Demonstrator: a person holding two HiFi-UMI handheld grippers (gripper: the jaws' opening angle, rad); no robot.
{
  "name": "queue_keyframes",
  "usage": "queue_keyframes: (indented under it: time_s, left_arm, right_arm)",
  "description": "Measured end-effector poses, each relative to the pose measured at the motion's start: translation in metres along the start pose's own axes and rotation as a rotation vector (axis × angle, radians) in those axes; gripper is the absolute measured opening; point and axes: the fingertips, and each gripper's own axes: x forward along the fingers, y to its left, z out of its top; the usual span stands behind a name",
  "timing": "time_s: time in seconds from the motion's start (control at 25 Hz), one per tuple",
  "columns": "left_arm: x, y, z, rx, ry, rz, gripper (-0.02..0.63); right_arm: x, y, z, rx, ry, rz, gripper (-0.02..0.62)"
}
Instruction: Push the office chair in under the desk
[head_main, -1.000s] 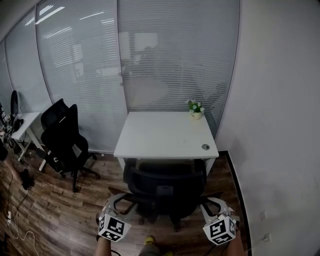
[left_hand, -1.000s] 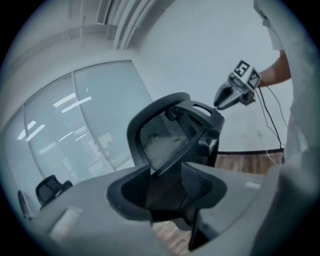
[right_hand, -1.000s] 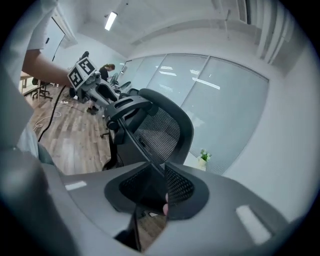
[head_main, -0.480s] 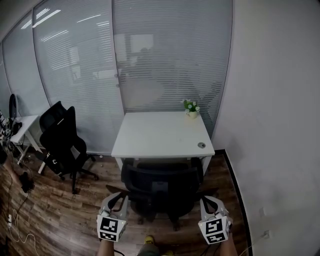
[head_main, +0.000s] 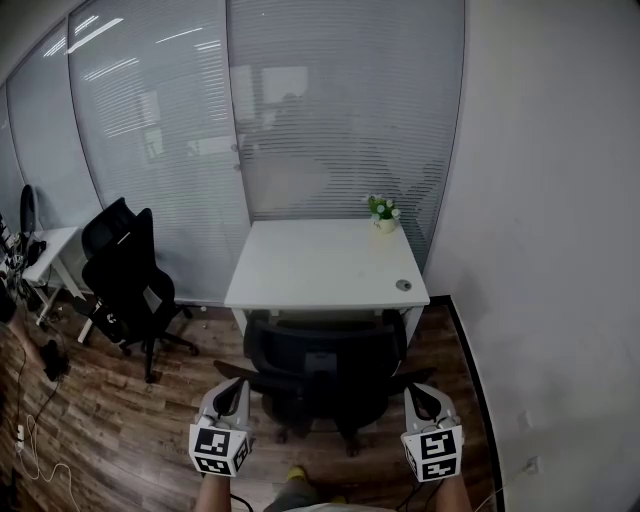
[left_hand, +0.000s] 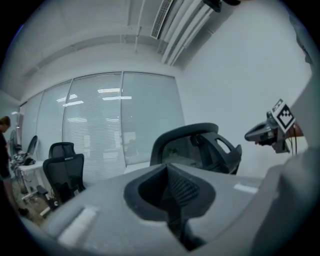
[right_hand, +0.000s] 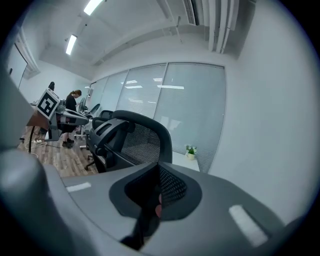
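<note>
Barely anything moved since a second ago: left gripper (head_main: 229, 394) and right gripper (head_main: 424, 398), jaws closed and empty, hover behind office chair (head_main: 325, 362), half under desk (head_main: 325, 265); next, contact and shove forward.

Office, white desk (head_main: 325, 265) mid-frame, black office chair (head_main: 322, 372) below it, blind-covered glass partitions (head_main: 250, 120) (another chair (head_main: 125, 275) at left)
</note>
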Motion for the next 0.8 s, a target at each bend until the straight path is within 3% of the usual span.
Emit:
queue_keyframes:
  time_s: [0.8]
  left_arm:
    - [-0.022, 0.008, 0.014, -0.031, -0.063, 0.04, -0.002]
  right_arm:
    - [-0.011, 0.003, 0.01, 0.025, -0.049, -0.028, 0.002]
